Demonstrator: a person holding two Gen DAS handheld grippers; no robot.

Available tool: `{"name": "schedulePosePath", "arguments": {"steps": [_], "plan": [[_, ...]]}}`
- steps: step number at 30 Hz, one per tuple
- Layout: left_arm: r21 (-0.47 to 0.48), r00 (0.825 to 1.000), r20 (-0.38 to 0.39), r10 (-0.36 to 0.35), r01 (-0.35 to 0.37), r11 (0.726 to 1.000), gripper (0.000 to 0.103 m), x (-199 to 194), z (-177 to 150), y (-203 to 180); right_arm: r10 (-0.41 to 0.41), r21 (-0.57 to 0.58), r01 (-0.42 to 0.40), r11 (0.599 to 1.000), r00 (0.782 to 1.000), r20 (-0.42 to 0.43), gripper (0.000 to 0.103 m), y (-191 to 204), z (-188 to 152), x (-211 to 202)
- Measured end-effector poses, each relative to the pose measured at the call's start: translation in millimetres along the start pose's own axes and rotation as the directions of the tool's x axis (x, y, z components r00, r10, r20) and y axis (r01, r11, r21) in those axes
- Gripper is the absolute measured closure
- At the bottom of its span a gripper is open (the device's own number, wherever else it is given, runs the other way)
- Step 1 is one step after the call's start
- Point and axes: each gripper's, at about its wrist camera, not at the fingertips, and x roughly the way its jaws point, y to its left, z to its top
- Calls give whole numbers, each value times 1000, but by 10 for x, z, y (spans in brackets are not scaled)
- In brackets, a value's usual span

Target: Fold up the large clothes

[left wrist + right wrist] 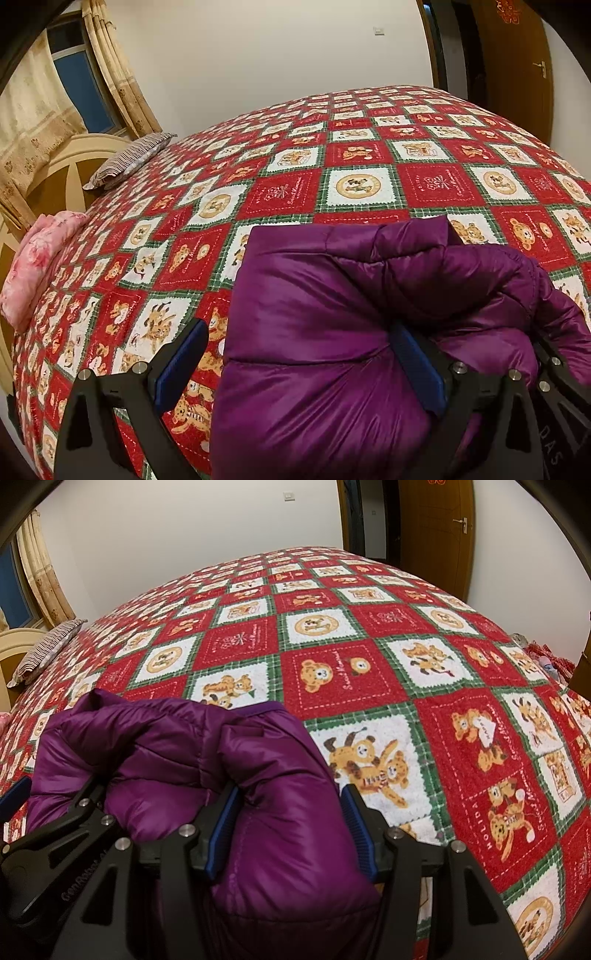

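A purple puffer jacket lies bunched and partly folded on a bed with a red, white and green teddy-bear bedspread. My left gripper is open wide, its fingers straddling the jacket's left part; the right finger presses into the padding. In the right wrist view the jacket fills the lower left. My right gripper stands around the jacket's right end, blue pads against both sides of the padded fabric. The left gripper's black frame shows at the left there.
A pink floral pillow and a striped pillow lie at the bed's left end by a cream headboard. Curtains and a window are at left. A wooden door stands beyond the bed.
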Motion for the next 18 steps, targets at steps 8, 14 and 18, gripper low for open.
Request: {"name": "schedulePosePath", "arguments": {"steps": [8, 14, 18], "plan": [[-3, 1000, 2, -6, 6, 1000, 4, -11, -3, -2, -2, 0, 2, 1000, 1000, -1, 44, 4, 5, 1], [-9, 1000, -4, -18, 18, 1000, 4, -9, 3, 14, 10, 10, -10, 1000, 1000, 1, 44, -15, 7, -2], [-17, 998, -33, -58, 58, 998, 4, -7, 25, 70, 19, 12, -19, 1000, 1000, -7, 43, -26, 9, -18]]}}
